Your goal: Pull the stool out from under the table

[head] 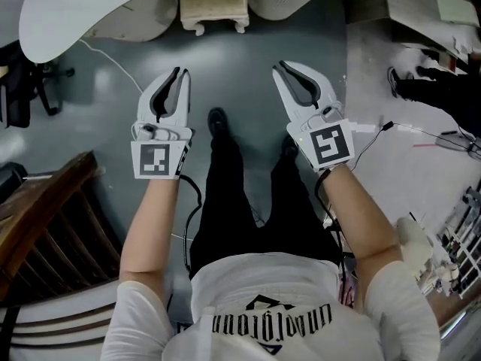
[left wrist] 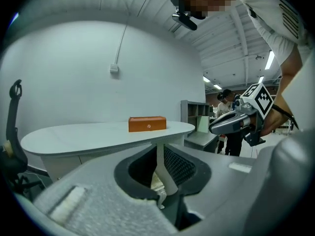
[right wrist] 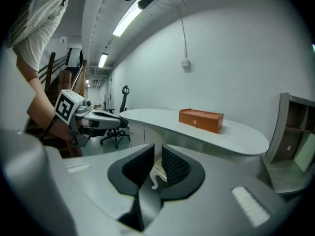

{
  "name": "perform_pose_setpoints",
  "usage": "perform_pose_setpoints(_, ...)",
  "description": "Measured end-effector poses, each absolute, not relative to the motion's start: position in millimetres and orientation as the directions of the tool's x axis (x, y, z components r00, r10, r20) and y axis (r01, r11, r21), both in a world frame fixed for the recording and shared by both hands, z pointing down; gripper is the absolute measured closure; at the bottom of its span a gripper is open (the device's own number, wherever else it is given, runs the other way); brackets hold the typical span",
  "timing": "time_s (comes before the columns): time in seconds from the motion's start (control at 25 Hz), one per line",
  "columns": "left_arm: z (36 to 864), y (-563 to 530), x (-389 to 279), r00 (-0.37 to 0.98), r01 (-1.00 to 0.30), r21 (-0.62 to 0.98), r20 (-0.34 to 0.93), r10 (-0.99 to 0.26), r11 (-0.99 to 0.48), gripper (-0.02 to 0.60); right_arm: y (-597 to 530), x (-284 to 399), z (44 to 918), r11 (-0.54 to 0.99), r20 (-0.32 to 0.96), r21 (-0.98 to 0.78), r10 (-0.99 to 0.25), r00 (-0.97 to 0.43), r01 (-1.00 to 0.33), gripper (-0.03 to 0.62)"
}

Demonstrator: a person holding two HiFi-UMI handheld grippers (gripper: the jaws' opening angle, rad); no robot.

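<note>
Two grippers are held out in front at about the same height, well apart from each other, both pointing toward the table (head: 60,13). Left gripper (head: 180,72): jaws only a crack apart, nothing betw. them, touching nothing. Right gripper (head: 279,66): same, a narrow slit betw. the pads, empty.

Stool (head: 214,6) is cream-coloured w/ short legs. It sits at the top centre of the head view, in the recess of the table's curved edge, flanked by the table's pale base panels on either side. It's well apart from both grippers, w/ grey floor (head: 248,66) betw. them and it. In each gripper view a pale bit shows thru the slit betw. the jaws, prob. the stool, but too little is visible to be sure.

An orange box (left wrist: 147,124) lies flat on the tabletop, nothing else near it. The person's dark shoe (head: 217,119) is on the floor betw. the two grippers. Dark wooden slats (head: 45,224) are at the lower left of the head view. A black office chair (right wrist: 114,132) stands beyond the table's far end in the right gripper view.
</note>
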State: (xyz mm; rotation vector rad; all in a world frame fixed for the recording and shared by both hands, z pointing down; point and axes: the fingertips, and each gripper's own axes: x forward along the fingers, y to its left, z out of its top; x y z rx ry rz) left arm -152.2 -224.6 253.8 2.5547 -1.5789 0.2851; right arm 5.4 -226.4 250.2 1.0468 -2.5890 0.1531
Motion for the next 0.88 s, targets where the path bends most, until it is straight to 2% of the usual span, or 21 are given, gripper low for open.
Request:
perform_pose_setpoints(0.48, 425.1, -276.6, -162.3, 0.442, -0.878, -0.049, 0.298, -0.846, -0.476, 0.416, -270.3, -15.3, 414.6, 0.758, 0.399, 0.019, -0.604, -0.690, -0.652, 0.412)
perform_pose_setpoints(0.72, 516.5, -297.4, -170.8, 0.448, -0.867, -0.061, 0.338, -0.828, -0.494, 0.364, -301.8, -25.6, 494.3, 0.744, 0.391, 0.045, -0.628, -0.673, -0.667, 0.354)
perform_pose_setpoints(0.8, 547.8, -307.9, -175.5, 0.437, -0.872, -0.064, 0.346, -0.830, -0.485, 0.306, -312.6, -25.7, 527.8, 0.728, 0.409, 0.037, -0.636, -0.654, -0.685, 0.328)
perform_pose_setpoints(0.88, 579.4, -319.4, -178.4, 0.429, -0.875, -0.062, 0.360, -0.829, -0.480, 0.288, -320.3, -25.7, 562.7, 0.719, 0.436, 0.028, -0.634, -0.639, -0.694, 0.313)
